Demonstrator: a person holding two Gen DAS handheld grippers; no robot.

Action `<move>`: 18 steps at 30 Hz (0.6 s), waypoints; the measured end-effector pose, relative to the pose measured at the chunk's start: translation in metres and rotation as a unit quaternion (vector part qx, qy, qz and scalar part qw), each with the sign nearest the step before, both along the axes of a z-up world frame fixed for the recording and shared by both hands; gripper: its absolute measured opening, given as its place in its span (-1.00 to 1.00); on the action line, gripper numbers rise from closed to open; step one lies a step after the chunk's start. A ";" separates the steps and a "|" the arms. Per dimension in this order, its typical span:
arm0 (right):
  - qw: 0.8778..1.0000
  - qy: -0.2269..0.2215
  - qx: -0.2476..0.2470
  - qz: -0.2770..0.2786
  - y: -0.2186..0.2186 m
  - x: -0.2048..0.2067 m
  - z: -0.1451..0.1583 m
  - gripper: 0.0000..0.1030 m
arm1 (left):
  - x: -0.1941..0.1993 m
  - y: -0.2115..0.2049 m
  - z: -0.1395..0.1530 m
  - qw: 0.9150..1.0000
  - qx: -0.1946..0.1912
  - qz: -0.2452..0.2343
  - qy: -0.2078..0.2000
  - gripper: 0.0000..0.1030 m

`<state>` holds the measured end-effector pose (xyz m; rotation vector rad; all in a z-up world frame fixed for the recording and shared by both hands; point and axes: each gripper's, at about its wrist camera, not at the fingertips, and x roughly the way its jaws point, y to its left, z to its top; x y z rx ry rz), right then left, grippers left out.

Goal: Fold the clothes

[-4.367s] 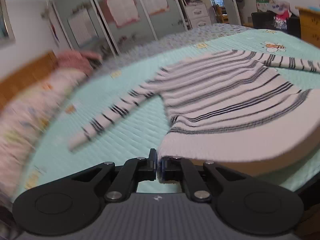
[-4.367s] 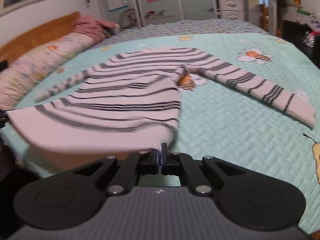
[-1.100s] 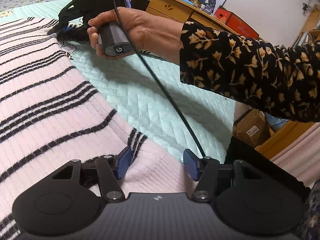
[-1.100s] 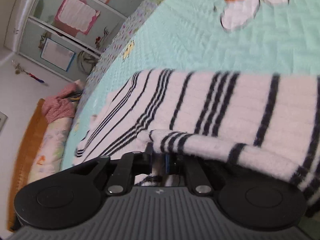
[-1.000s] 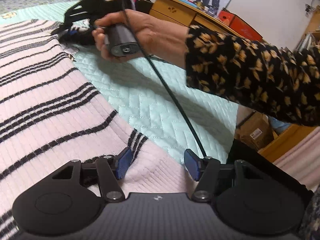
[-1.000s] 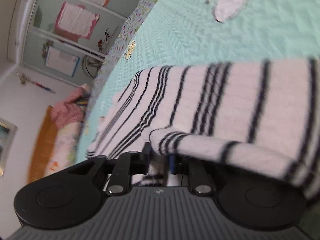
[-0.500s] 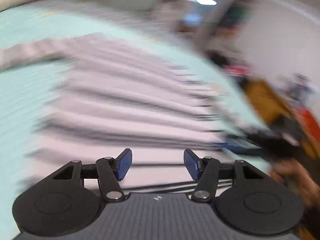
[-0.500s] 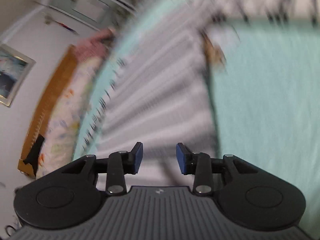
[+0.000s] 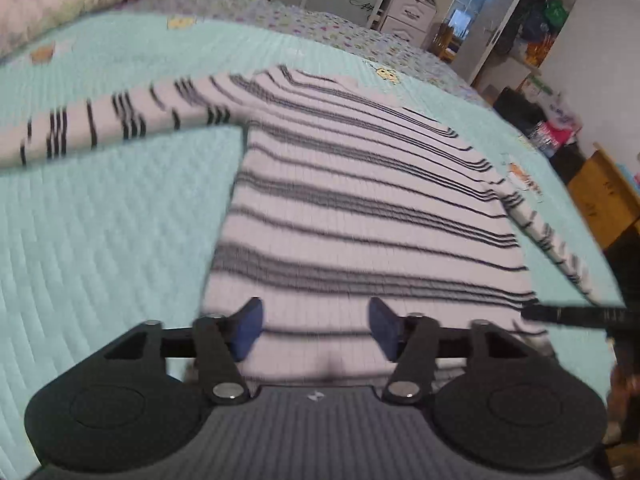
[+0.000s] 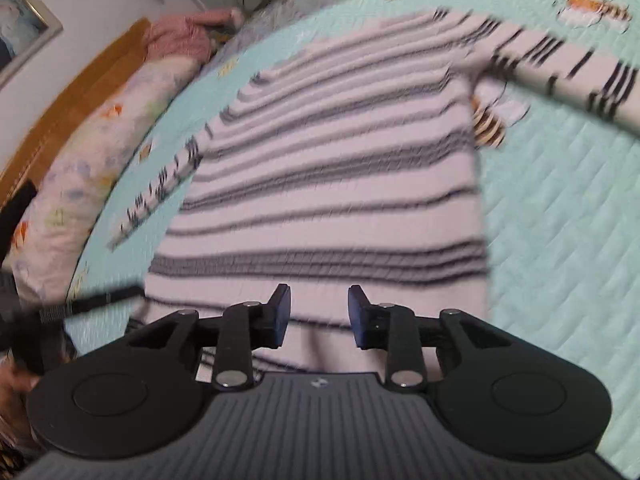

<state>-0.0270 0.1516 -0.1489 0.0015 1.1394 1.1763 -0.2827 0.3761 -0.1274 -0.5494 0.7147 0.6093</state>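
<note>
- The striped sweater [image 9: 360, 200] lies flat on the bed, body spread out and both sleeves stretched to the sides.
- My left gripper [image 9: 316, 328] hangs over the bottom hem. Its jaws stand wide apart, have just been opening, and hold nothing.
- My right gripper [image 10: 318, 312] hangs over the same hem. Its jaws have just opened a little and hold nothing too.
- I think the sweater is soft, floppy and light. It will sag and bunch if I lift it by one spot.
- I would pinch a sleeve end [image 9: 24, 148] or a hem corner, where the edge is thick.
- The green quilt [image 9: 100, 220] is soft and bumpy, so the knit may drag on it.
- There are pillows [image 10: 80, 152] by the wooden headboard, and drawers [image 9: 404, 20] across the room.
</note>
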 end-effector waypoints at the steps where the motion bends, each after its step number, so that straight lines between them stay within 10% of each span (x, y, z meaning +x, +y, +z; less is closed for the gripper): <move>1: 1.000 0.014 -0.007 0.004 0.002 -0.004 -0.008 -0.35 | 0.006 0.000 -0.008 1.000 0.000 -0.006 0.023 0.35; 7: 1.000 0.020 0.003 0.014 -0.049 -0.035 -0.019 -0.36 | 0.001 -0.029 -0.042 0.995 0.051 -0.037 0.077 0.37; 13: 0.998 0.047 0.053 0.002 -0.045 -0.018 0.015 -0.22 | 0.000 -0.020 -0.039 0.996 0.025 -0.031 0.079 0.38; 18: 0.983 0.169 0.032 0.056 -0.036 -0.039 -0.044 -0.40 | 0.005 -0.027 -0.040 0.995 0.038 -0.035 0.087 0.42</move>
